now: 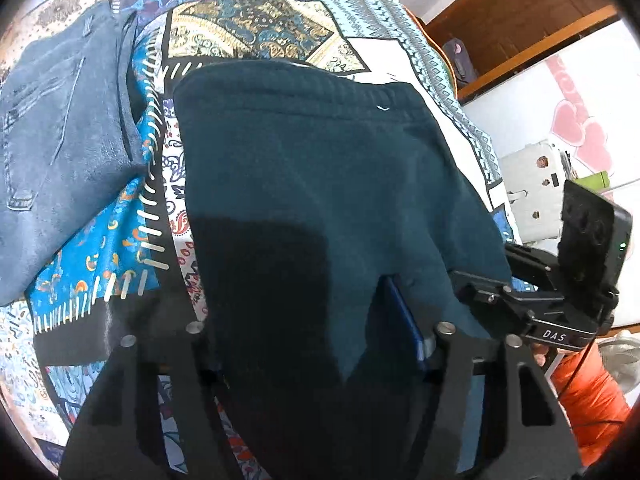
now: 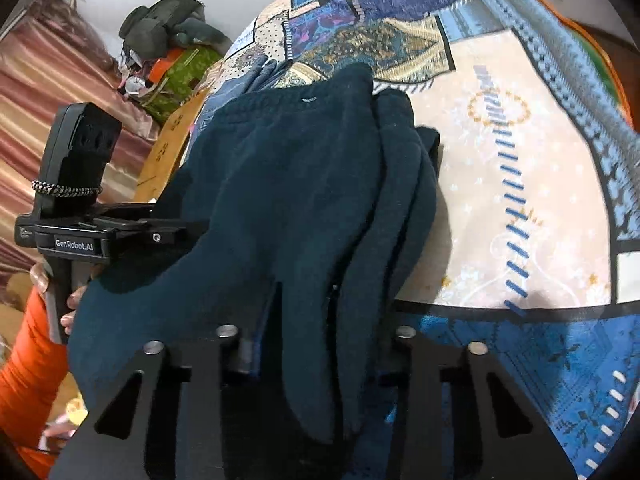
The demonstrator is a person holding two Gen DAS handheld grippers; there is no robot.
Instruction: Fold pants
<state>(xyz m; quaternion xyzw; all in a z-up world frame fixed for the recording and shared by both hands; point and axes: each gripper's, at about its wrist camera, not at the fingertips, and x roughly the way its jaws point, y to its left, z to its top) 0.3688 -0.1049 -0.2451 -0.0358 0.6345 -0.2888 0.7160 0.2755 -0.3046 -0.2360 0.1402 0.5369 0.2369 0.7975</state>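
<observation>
Fingers of both grippers [image 1: 320, 344] [image 2: 316, 344] clamp folds of the dark teal pants [image 1: 320, 168].

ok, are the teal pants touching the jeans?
Apart. The left wrist view shows the teal pants and the jeans lying side by side, with a strip of patterned bedspread showing between them.

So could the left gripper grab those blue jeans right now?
Probably not. The left gripper has the dark teal pants bunched between its fingers, so it looks busy. The blue jeans lie off to the side on the patterned bedspread, uncovered.
</observation>
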